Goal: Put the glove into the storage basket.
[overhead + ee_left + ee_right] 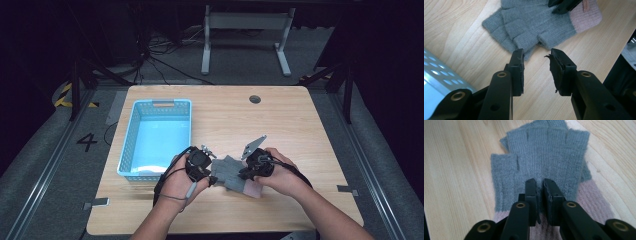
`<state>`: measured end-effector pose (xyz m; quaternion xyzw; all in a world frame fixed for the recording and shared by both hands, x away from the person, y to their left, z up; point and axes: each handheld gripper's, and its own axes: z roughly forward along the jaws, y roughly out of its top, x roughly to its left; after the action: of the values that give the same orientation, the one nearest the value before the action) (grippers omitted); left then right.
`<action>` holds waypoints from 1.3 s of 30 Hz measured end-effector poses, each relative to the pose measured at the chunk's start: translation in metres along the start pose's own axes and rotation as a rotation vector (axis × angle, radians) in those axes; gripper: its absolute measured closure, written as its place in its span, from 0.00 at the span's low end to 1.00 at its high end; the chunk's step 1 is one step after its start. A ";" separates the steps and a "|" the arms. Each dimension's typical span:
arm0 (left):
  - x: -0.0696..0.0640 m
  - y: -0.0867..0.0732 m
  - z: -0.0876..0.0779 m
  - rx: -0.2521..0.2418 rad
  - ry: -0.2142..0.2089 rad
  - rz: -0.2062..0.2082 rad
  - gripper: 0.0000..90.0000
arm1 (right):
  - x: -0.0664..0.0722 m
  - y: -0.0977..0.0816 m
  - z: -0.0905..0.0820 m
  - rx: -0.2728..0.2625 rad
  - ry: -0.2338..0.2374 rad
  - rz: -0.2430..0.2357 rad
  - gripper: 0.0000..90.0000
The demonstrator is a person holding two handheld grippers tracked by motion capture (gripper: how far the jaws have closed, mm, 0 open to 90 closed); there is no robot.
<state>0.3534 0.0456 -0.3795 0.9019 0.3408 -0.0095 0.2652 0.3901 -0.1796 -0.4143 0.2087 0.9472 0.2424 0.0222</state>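
A pair of grey fingerless gloves (541,160) with pink cuffs lies stacked on the wooden surface (300,125), just right of the blue basket (156,137) and nearer the person than its far end. The right gripper (540,182) sits over the gloves' palm near the cuff, its jaws close together with a ridge of knit pinched up between them; the pads seem to press on the fabric, though the grip looks shallow. The left gripper (536,53), between the basket and the gloves, has its jaws about half open and holding nothing, the tips just short of the glove fingers.

Judging from this, the main risk is that the right jaws catch the top layer alone, so a lift would peel one glove off and leave the other on the surface. A thin pinch of soft knit could also slip free under its own weight. If the left jaws close where they stand, they may miss the fingers entirely.

How many layers sit between the right jaws is hidden. In the high view, both hands cover much of the gloves, and the cuff end is cut off in the right gripper view
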 end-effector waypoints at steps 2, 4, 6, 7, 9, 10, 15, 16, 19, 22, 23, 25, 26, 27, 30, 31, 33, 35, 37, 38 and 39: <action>-0.002 0.001 0.003 0.007 -0.006 0.009 0.72 | 0.001 -0.003 -0.001 -0.017 -0.007 0.002 0.86; -0.003 0.002 0.005 0.007 -0.010 0.011 0.72 | 0.003 -0.004 -0.004 -0.030 -0.012 0.006 0.82; -0.003 0.003 0.004 0.009 -0.009 0.018 0.72 | 0.006 -0.006 -0.011 -0.058 -0.015 0.017 0.80; -0.002 0.004 0.004 0.010 -0.008 0.018 0.72 | 0.007 -0.007 -0.013 -0.070 -0.018 0.019 0.80; -0.002 0.003 0.004 0.009 -0.007 0.016 0.72 | 0.009 -0.010 -0.019 -0.095 -0.024 0.031 0.79; -0.002 0.003 0.004 0.009 -0.006 0.013 0.72 | 0.010 -0.012 -0.023 -0.105 -0.030 0.032 0.78; 0.000 0.000 0.008 0.023 -0.002 0.010 0.72 | 0.011 -0.024 -0.036 -0.144 -0.047 0.073 0.75; 0.000 0.000 0.008 0.022 0.000 0.008 0.72 | 0.011 -0.027 -0.038 -0.149 -0.050 0.085 0.75; -0.001 0.001 0.010 0.027 -0.002 0.014 0.72 | 0.007 -0.036 -0.043 -0.168 -0.059 0.114 0.75; -0.001 0.001 0.011 0.032 -0.004 0.010 0.72 | 0.001 -0.047 -0.047 -0.170 -0.072 0.136 0.75; -0.001 0.000 0.011 0.033 -0.002 0.009 0.71 | 0.000 -0.050 -0.048 -0.166 -0.079 0.143 0.75; 0.000 0.000 0.011 0.031 -0.001 0.011 0.71 | -0.002 -0.053 -0.048 -0.166 -0.081 0.151 0.75; 0.001 0.000 0.010 0.033 0.002 0.005 0.71 | -0.006 -0.059 -0.049 -0.161 -0.076 0.166 0.74; 0.001 0.000 0.010 0.034 0.005 0.004 0.71 | -0.007 -0.061 -0.049 -0.157 -0.079 0.170 0.74; 0.003 -0.001 0.011 0.044 0.003 -0.001 0.70 | -0.010 -0.067 -0.047 -0.141 -0.084 0.180 0.74; 0.003 -0.001 0.012 0.044 0.006 0.000 0.70 | -0.011 -0.068 -0.047 -0.133 -0.083 0.181 0.75; 0.004 -0.001 0.013 0.049 0.007 0.000 0.70 | -0.012 -0.071 -0.047 -0.124 -0.084 0.180 0.76; 0.005 -0.001 0.013 0.049 0.003 -0.002 0.70 | -0.013 -0.072 -0.045 -0.106 -0.086 0.179 0.76; 0.005 -0.001 0.014 0.056 0.008 -0.008 0.70 | -0.013 -0.074 -0.044 -0.086 -0.087 0.175 0.76; 0.005 -0.001 0.015 0.057 0.006 -0.010 0.70 | -0.014 -0.074 -0.042 -0.082 -0.081 0.173 0.76; 0.006 -0.001 0.015 0.060 0.008 -0.007 0.70 | -0.014 -0.075 -0.041 -0.073 -0.076 0.174 0.76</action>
<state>0.3598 0.0425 -0.3944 0.9083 0.3445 -0.0172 0.2367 0.3681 -0.2630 -0.4139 0.2981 0.9145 0.2698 0.0447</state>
